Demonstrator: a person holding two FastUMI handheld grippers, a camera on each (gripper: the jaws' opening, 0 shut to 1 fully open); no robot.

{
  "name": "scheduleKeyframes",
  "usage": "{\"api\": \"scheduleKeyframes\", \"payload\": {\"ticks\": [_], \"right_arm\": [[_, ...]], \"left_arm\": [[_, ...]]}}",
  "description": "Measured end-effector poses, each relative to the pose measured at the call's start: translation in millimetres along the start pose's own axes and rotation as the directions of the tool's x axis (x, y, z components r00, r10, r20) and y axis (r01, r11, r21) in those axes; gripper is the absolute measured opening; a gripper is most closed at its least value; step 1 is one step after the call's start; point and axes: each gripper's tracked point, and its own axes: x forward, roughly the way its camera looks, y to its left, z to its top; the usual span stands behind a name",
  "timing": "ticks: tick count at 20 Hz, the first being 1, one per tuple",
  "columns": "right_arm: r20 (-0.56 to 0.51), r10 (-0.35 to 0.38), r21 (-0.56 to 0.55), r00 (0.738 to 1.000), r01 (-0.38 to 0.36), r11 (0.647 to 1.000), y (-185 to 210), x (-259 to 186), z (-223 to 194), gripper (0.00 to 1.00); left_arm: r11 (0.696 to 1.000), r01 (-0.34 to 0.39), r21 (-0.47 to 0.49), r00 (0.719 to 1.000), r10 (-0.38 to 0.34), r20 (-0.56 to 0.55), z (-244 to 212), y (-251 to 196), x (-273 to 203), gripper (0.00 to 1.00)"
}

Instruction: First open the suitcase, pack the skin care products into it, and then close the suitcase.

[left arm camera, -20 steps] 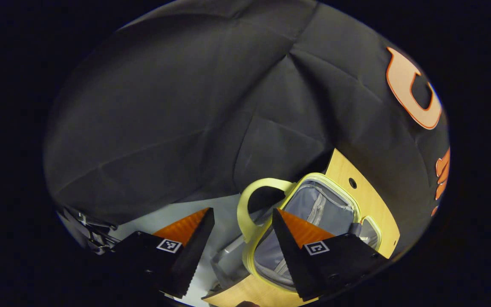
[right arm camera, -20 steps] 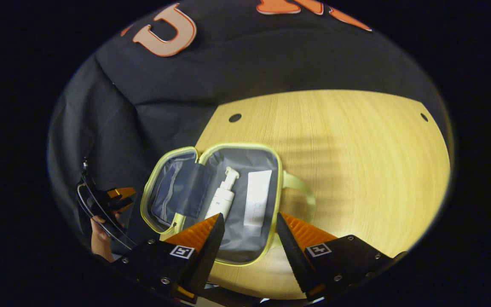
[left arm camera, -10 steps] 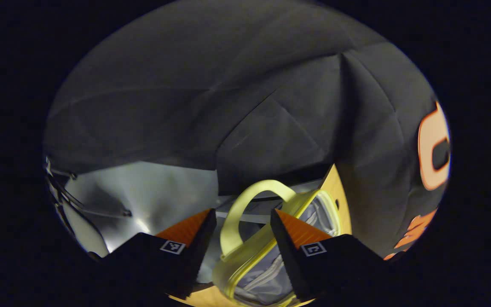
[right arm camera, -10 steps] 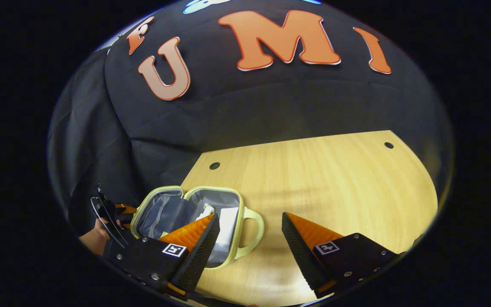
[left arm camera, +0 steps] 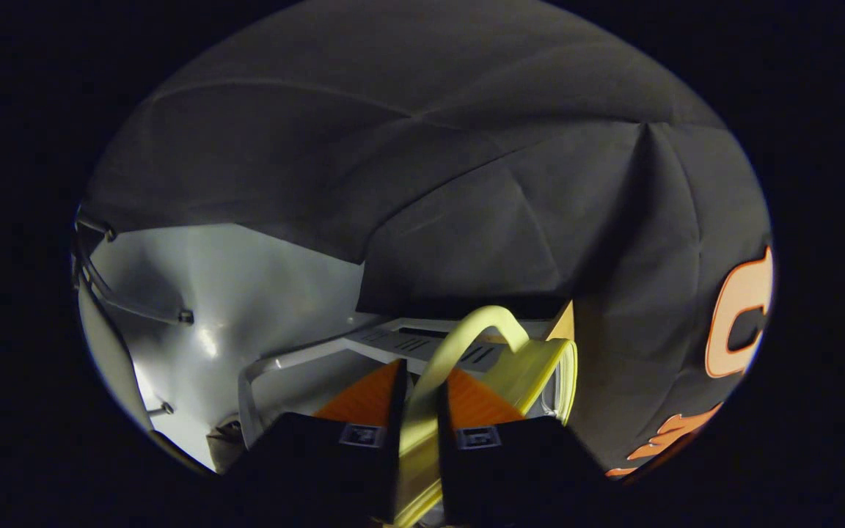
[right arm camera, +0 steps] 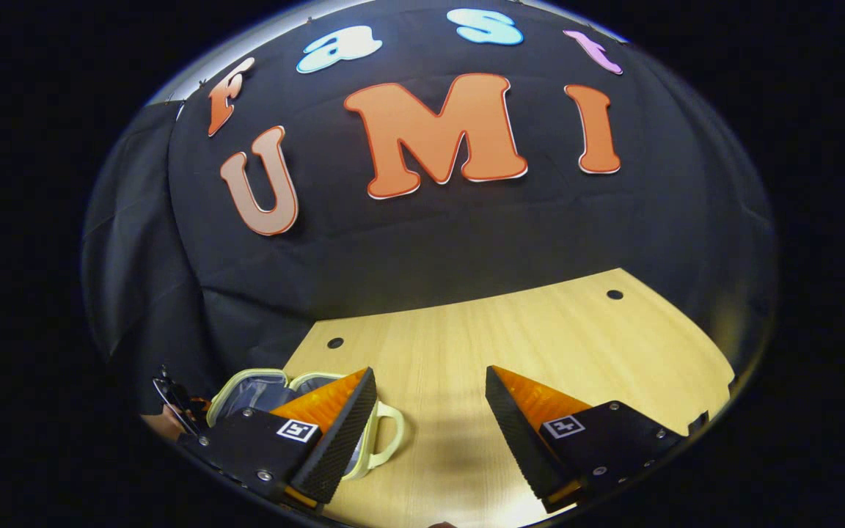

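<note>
— Two grippers to report. Left gripper [left arm camera: 420, 411]?
— Clamped on the suitcase handle [left arm camera: 466, 334], fingers pressed to either side of the pale yellow strap. Handle arching up and away from between the tips toward the dark cloth wall [left arm camera: 393, 161].

— And the suitcase itself?
— Small, pale yellow suitcase [left arm camera: 532, 367], seen edge-on in the left gripper view just right of the fingers, a sliver of grey lining showing inside the rim. Lying at the near-left part of the wooden table [right arm camera: 554, 352] in the right gripper view, still open: two halves side by side, grey inside, second handle [right arm camera: 387, 434] sticking out toward the table's middle.

— Skin care products?
— Cannot tell; interior mostly hidden behind the right gripper's own left finger [right arm camera: 334, 418].

— Right gripper [right arm camera: 430, 411]?
— Fingers wide apart, holding nothing, raised over bare tabletop to the right of the suitcase, well clear of it.

— Anything else near the suitcase?
— White metal frame [left arm camera: 305, 352] and a light grey floor [left arm camera: 232, 293] past the table's edge in the left gripper view. In the right gripper view, far left beside the suitcase, part of a hand [right arm camera: 161, 422] with the other gripper, small and dim.
</note>
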Motion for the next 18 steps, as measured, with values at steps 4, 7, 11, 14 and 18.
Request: {"api": "scheduleKeyframes", "payload": {"ticks": [4, 7, 11, 14, 18], "right_arm": [[0.042, -0.043, -0.021, 0.998, 0.044, 0.999, -16.0, -10.9, 7.4, 0.95], [0.063, -0.048, -0.036, 0.997, 0.050, 0.998, -26.1, -18.9, 12.7, 1.00], [0.085, -0.074, -0.075, 0.994, 0.080, 0.994, -39.6, -23.5, 20.9, 0.95], [0.114, -0.084, -0.079, 0.990, 0.094, 0.992, -47.5, -26.4, 30.9, 0.95], [0.117, -0.075, -0.084, 0.990, 0.085, 0.993, -55.0, -30.1, 32.1, 0.96]], "left_arm": [[0.985, 0.035, 0.168, 0.993, -0.054, 0.105, 14.8, -41.3, -23.8, 0.11], [0.947, 0.058, 0.317, 0.981, -0.113, 0.158, 15.7, -81.8, -51.7, 0.06], [0.888, 0.118, 0.445, 0.954, -0.226, 0.196, 5.8, -132.3, -85.8, 0.05], [0.837, 0.189, 0.514, 0.928, -0.323, 0.185, -17.1, -183.8, -124.2, 0.05], [0.760, 0.252, 0.600, 0.901, -0.410, 0.140, -66.6, -240.7, -166.8, 0.05]]}}
